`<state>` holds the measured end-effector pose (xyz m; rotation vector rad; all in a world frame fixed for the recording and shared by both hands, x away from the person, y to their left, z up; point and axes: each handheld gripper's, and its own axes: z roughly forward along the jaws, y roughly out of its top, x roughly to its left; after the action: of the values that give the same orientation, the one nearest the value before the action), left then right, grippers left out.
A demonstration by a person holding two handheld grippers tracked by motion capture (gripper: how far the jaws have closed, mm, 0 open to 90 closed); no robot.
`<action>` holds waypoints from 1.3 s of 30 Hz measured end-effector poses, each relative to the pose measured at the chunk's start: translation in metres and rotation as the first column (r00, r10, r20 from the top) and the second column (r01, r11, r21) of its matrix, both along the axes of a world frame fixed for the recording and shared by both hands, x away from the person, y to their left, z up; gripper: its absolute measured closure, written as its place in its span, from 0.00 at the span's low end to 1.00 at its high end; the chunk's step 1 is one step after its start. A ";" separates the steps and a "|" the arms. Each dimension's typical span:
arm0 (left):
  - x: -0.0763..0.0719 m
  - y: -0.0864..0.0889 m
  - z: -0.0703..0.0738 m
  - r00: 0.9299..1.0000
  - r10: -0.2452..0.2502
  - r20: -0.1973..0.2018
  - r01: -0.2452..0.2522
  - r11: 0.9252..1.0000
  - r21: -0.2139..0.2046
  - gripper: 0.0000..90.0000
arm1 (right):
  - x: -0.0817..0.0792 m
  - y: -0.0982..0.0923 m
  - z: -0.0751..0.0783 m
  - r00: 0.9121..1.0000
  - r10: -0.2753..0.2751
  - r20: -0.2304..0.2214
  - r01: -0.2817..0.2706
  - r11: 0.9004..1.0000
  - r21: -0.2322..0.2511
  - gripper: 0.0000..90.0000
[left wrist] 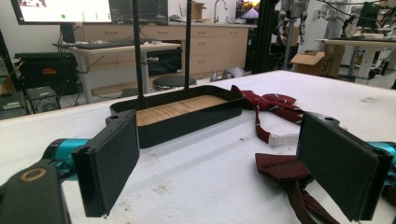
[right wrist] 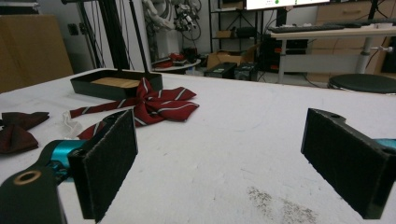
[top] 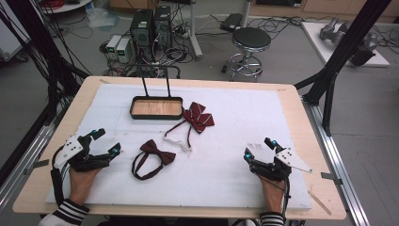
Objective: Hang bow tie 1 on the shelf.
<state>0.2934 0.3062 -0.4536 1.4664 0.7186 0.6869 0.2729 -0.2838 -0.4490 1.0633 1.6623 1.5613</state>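
Left gripper (top: pixel 106 141) released, resting on white surface (top: pixel 235 183) just left of dark bow tie (top: pixel 153 157). Right gripper (top: pixel 259 149) released, empty, well apart. Striped bow tie (top: pixel 197 117) beside tray (top: pixel 156 107).

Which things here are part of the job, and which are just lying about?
Job: plain bow tie, striped bow tie, tray, left gripper, right gripper.
Lying about: stool, computer towers, both on the floor.

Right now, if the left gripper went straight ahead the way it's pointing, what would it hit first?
Probably the black tray, dead ahead between the open left gripper jaws; the plain bow tie lies just right of that line.
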 end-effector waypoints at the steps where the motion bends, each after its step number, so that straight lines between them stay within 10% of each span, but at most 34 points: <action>1: 0.000 0.000 0.000 1.000 -0.001 -0.001 0.001 1.000 0.000 0.15 | 0.000 -0.001 0.001 1.000 0.004 -0.001 -0.004 1.000 0.001 0.11; 39: 0.000 0.000 0.000 1.000 -0.008 0.000 0.008 1.000 0.000 0.15 | 0.053 0.033 0.091 0.981 0.178 -0.080 -0.187 0.975 -0.122 0.11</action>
<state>0.2934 0.3066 -0.4535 1.4686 0.7129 0.6809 0.3263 -0.2505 -0.3585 0.9289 1.9273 1.5209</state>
